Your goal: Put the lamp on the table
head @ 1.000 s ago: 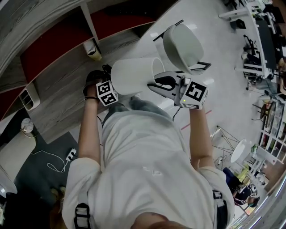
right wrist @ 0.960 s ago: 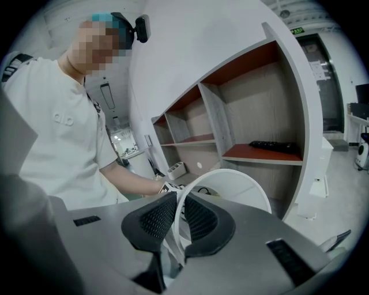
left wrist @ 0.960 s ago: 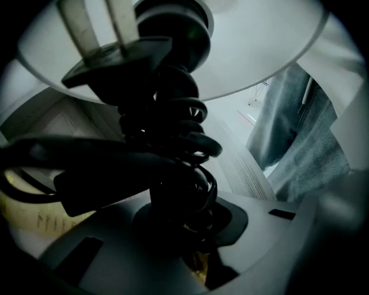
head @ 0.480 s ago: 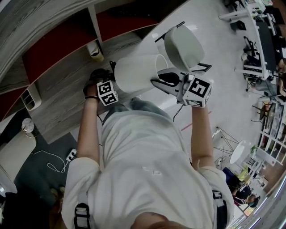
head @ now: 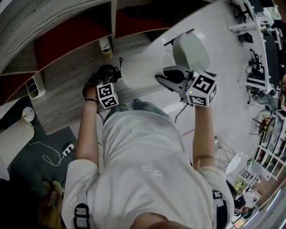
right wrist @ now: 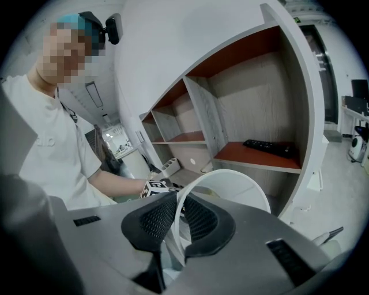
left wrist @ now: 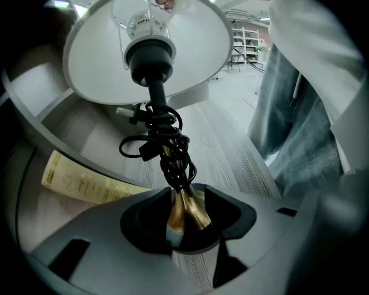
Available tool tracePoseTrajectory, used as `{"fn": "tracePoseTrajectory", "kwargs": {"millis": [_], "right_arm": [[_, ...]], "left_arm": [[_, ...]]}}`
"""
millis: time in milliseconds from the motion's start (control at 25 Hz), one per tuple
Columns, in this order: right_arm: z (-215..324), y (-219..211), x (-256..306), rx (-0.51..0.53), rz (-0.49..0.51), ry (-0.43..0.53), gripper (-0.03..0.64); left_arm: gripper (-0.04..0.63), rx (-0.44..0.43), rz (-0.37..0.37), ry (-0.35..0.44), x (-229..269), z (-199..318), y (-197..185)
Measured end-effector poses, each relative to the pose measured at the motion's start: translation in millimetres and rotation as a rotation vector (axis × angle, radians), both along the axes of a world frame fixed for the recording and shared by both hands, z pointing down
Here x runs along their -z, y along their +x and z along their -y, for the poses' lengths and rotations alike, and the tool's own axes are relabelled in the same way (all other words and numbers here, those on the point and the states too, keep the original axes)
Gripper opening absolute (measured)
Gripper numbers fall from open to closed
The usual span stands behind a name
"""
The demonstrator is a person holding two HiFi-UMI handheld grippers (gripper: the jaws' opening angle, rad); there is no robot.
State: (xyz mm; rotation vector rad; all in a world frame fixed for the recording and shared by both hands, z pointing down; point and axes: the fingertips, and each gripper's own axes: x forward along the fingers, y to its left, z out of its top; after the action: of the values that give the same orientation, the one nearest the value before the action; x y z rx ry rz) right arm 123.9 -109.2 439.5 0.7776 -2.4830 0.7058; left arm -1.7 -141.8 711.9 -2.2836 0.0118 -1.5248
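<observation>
**Containers.** The shelf unit (right wrist: 248,86) is standing at the far side of the table (head: 62,103). Its open compartments are showing red-brown panels, and one is holding a flat black object (right wrist: 269,148), perhaps a remote. A white slotted holder (head: 35,86) is sitting at the table's left; its contents cannot be made out.

**Materials and shapes.** The lamp (head: 140,71) is being carried tilted over the grey wood-grain table top, with its shade opening toward the right. Whether its foot is touching the table cannot be told. The shade (left wrist: 190,52) is a smooth white drum, and a black socket (left wrist: 149,57) with a clear bulb (left wrist: 151,17) is sitting inside it. A black cord (left wrist: 164,144) is coiling round the thin stem (left wrist: 157,95), which is flaring into polished brass (left wrist: 185,210) at the bottom.

**Grippers.** The right gripper (right wrist: 176,216) is pinching the thin rim (right wrist: 230,176) of the shade between its ribbed black pads (right wrist: 151,222), jaws nearly together. The left gripper (left wrist: 184,224) is standing wide. Its jaws have just been opening, the brass flare is lying between them, and they are not pressing on it.

**Surroundings.** A yellowish tube (left wrist: 86,181) is lying on the table left of the stem. A white chair (head: 191,50) is standing on the pale floor (head: 232,103) just right of the shade, beyond the right gripper. A power strip (head: 68,151) with a white cable is lying on the dark mat (head: 31,170) at near left. The person's torso (head: 143,170) is filling the near part of the head view.
</observation>
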Motion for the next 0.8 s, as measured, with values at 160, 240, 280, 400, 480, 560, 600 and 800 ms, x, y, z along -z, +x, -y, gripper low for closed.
{"fn": "tracePoseTrajectory", "kwargs": {"millis": [160,240,280,400,480,560,600,800], "right_arm": [[11.2,-11.7,3.1,0.030,-0.040,-0.010,0.061],[16.0,-16.1,6.7,0.050,-0.061,-0.012,0.061],[18.2,-18.3,8.6,0.061,-0.073,-0.013,0.061],[24.3,-30.7,10.8,0.096,-0.116,-0.011,0.061],[27.7,-41.7,10.7,0.125,-0.150,-0.005,0.063],[32.2,-49.5,11.9,0.154,-0.184,0.003,0.064],[34.1,-52.5,13.2,0.168,-0.200,0.009,0.064],[40.0,-70.6,16.9,0.236,-0.270,0.048,0.072]], "left_arm": [[0.195,0.048,-0.006,0.021,13.2,6.2,-16.9],[0.195,0.072,-0.003,0.041,22.8,9.4,-25.1],[0.195,0.083,-0.001,0.051,28.0,10.6,-29.0],[0.195,0.122,0.001,0.081,39.9,13.0,-46.0],[0.194,0.147,0.005,0.101,45.5,13.9,-59.3],[0.194,0.171,0.002,0.113,51.6,14.1,-67.4],[0.193,0.183,-0.002,0.115,55.8,13.3,-69.7],[0.193,0.247,-0.019,0.124,75.1,7.7,-83.8]]}}
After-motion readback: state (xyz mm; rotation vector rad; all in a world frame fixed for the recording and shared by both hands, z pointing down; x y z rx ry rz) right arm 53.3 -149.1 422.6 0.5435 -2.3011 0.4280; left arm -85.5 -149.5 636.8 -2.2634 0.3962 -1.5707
